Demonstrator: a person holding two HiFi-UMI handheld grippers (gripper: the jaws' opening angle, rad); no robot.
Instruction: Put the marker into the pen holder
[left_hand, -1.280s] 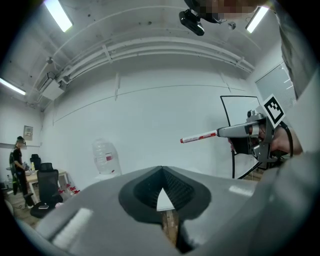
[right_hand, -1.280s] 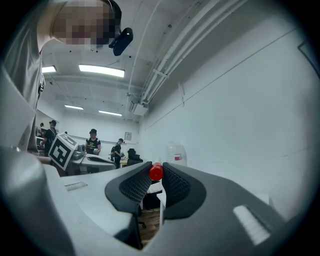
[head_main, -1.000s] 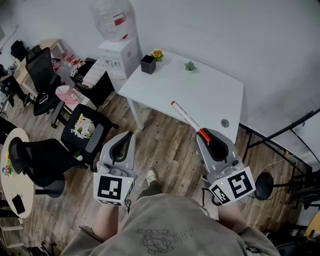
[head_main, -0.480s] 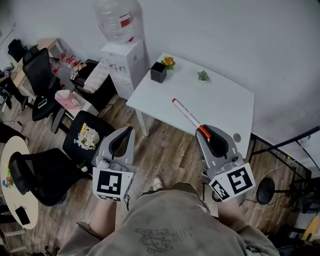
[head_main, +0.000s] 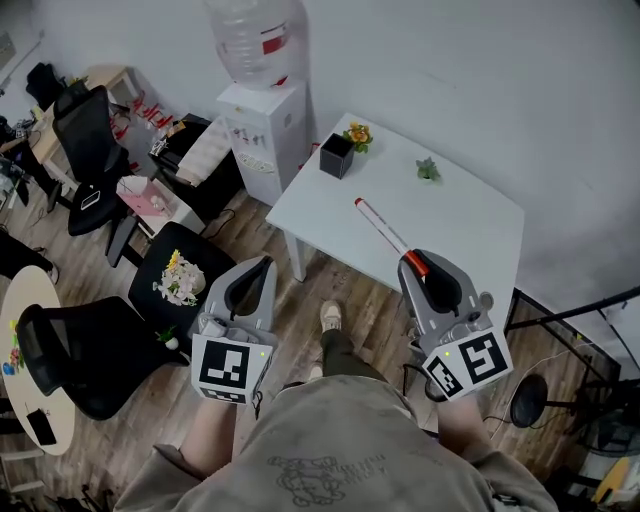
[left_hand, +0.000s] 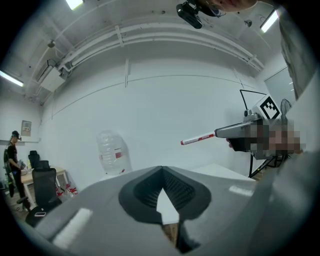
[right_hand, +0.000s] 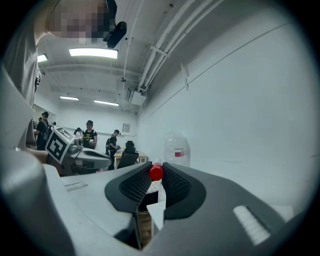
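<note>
My right gripper (head_main: 418, 265) is shut on a white marker (head_main: 381, 228) with a red end; the marker sticks out forward over the near edge of the white table (head_main: 470, 230). In the right gripper view the marker's red end (right_hand: 156, 172) sits pinched between the two pads. A black square pen holder (head_main: 337, 156) stands at the table's far left corner, beside a small orange flower (head_main: 357, 133). My left gripper (head_main: 262, 268) is shut and holds nothing, hovering over the wooden floor left of the table. From the left gripper view the marker (left_hand: 198, 139) shows in the air at the right.
A water dispenser (head_main: 262, 95) with a large bottle stands left of the table. A small green plant (head_main: 428, 169) sits at the table's far edge. Black office chairs (head_main: 180, 275) stand on the floor at left. Several people (right_hand: 89, 135) stand far off in the room.
The view has shifted closer to the table; table, pen holder and dispenser appear lower and more to the right. Both grippers keep their poses, the marker still held in the right one.
</note>
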